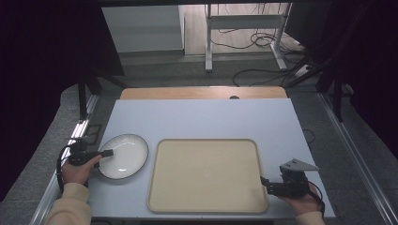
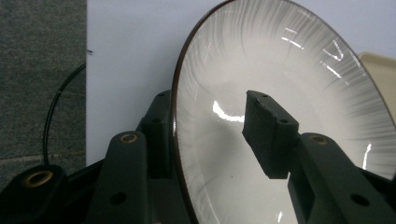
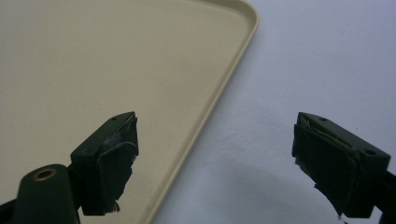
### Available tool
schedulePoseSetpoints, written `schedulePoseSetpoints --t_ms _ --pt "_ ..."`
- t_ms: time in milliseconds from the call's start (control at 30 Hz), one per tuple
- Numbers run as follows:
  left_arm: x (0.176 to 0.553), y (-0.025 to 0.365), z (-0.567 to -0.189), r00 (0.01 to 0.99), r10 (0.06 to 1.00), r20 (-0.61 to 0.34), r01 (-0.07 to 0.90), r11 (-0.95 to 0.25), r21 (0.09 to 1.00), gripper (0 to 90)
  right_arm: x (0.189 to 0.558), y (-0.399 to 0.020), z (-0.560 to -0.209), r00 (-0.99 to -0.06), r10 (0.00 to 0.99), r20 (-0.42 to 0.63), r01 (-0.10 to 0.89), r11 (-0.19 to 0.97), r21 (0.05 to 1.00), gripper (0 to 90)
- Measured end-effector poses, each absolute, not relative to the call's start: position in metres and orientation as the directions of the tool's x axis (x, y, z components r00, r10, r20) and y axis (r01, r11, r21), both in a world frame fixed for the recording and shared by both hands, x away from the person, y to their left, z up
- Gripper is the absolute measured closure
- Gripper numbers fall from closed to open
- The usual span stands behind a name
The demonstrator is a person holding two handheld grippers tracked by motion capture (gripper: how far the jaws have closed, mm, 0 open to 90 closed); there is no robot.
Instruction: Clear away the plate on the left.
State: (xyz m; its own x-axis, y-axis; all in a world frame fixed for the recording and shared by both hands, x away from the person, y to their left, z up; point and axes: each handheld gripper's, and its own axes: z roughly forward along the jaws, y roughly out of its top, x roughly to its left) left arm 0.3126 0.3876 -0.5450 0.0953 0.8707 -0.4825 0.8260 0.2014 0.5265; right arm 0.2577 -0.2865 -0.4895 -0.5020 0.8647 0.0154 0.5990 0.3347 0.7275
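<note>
High view shows a white plate (image 1: 123,156) with a dark rim sitting on the pale blue table (image 1: 202,117), just left of a big tan tray (image 1: 206,176). From the left gripper view, the left gripper (image 2: 212,128) has the plate's rim between its jaws, one jaw outside the rim and one over the white inside. I cannot tell if the pads press on it. The right gripper (image 3: 215,163) has its jaws spread wide and holds nothing. One jaw is over the tray's edge and the other is over the bare table, near the tray's right side.
</note>
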Motion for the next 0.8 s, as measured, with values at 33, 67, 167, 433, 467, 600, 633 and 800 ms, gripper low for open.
schedulePoseSetpoints --t_ms 33,67,167,433,467,600,633,800 --pt "0.313 0.387 -0.545 0.094 0.873 -0.479 0.826 0.2 0.526 55.2 0.258 -0.287 -0.49 -0.502 0.865 0.015 0.599 0.335 0.727 14.8" --pt "0.314 0.387 -0.545 0.084 0.874 -0.479 0.829 0.205 0.521 56.7 0.258 -0.287 -0.489 -0.501 0.865 0.016 0.599 0.334 0.728 14.8" --pt "0.314 0.389 -0.546 0.075 0.876 -0.477 0.829 0.211 0.517 62.2 0.258 -0.287 -0.489 -0.5 0.866 0.015 0.599 0.333 0.728 14.8" --pt "0.313 0.394 -0.542 0.067 0.873 -0.483 0.827 0.223 0.516 74.5 0.258 -0.287 -0.489 -0.496 0.868 0.012 0.601 0.333 0.727 15.0" --pt "0.312 0.394 -0.54 0.069 0.871 -0.486 0.824 0.225 0.521 76.7 0.258 -0.287 -0.489 -0.493 0.87 0.012 0.601 0.331 0.727 15.0" --pt "0.31 0.396 -0.533 0.08 0.861 -0.503 0.811 0.238 0.535 80.5 0.258 -0.288 -0.489 -0.49 0.872 0.011 0.601 0.329 0.729 15.1" --pt "0.309 0.396 -0.532 0.082 0.858 -0.508 0.807 0.242 0.539 81.2 0.258 -0.288 -0.489 -0.49 0.872 0.01 0.6 0.329 0.729 15.1" --pt "0.307 0.396 -0.526 0.093 0.85 -0.519 0.796 0.25 0.551 83.2 0.258 -0.289 -0.489 -0.486 0.874 0.009 0.6 0.326 0.73 15.2"
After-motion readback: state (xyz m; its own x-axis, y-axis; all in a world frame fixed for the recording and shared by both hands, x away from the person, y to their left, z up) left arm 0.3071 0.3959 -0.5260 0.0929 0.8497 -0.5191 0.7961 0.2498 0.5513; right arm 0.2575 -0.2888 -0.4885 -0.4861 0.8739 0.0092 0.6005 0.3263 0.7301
